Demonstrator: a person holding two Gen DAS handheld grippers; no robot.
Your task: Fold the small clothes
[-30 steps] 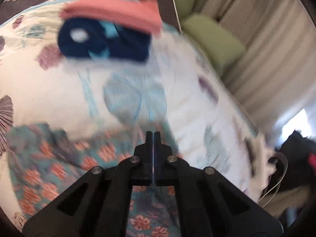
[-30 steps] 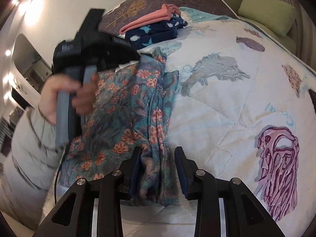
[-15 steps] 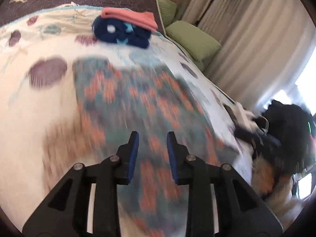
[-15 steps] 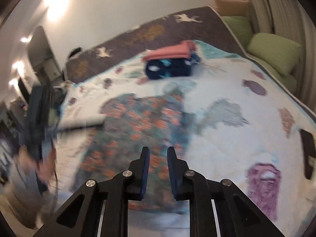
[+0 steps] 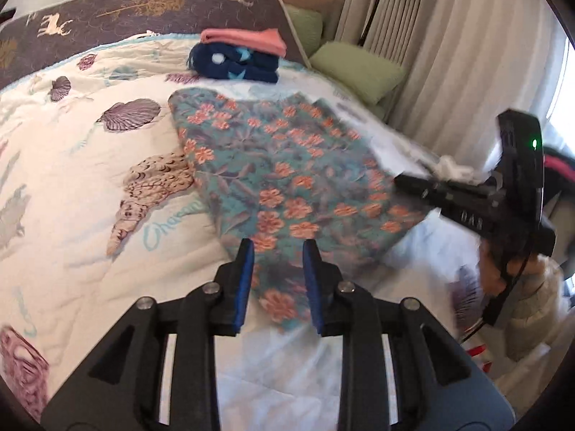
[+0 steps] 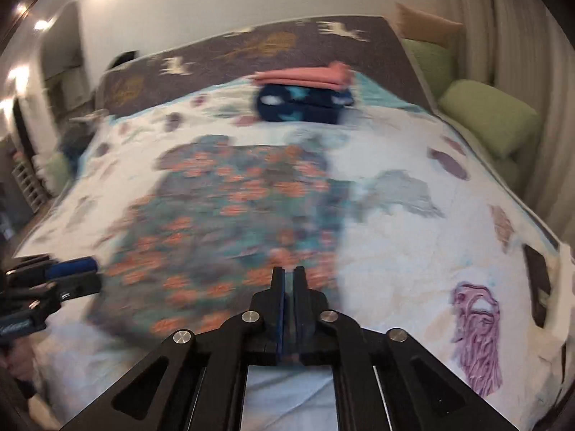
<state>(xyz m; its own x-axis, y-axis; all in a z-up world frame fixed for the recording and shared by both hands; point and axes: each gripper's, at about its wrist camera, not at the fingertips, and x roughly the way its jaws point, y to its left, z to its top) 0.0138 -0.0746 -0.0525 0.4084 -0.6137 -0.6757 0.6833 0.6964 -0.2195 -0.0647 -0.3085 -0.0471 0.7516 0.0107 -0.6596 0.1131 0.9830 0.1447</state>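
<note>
A teal garment with orange flowers (image 5: 287,165) lies spread flat on the white patterned quilt (image 5: 72,179). My left gripper (image 5: 277,248) hovers open over its near corner, with cloth showing below the gap and the pads not pressing on it. My right gripper (image 6: 288,269) has its jaws together at the garment's (image 6: 233,208) near right edge, apparently pinching it. From the left wrist view the right gripper (image 5: 399,181) meets that blurred edge. The left gripper (image 6: 91,273) shows at the far left of the right wrist view. A folded pink piece (image 5: 244,37) lies on a folded navy piece (image 5: 233,64) at the back.
Green pillows (image 5: 359,72) and pale curtains (image 5: 449,54) line the bed's right side. A dark deer-print blanket (image 5: 107,10) covers the head end. A hand and pale sleeve (image 5: 532,305) hold the right gripper. A dark flat object (image 6: 535,280) lies near the quilt's right edge.
The left gripper went from shut to open and swung back from the folded stack to the garment's near corner. The right gripper's jaws closed. The garment now lies spread out.
</note>
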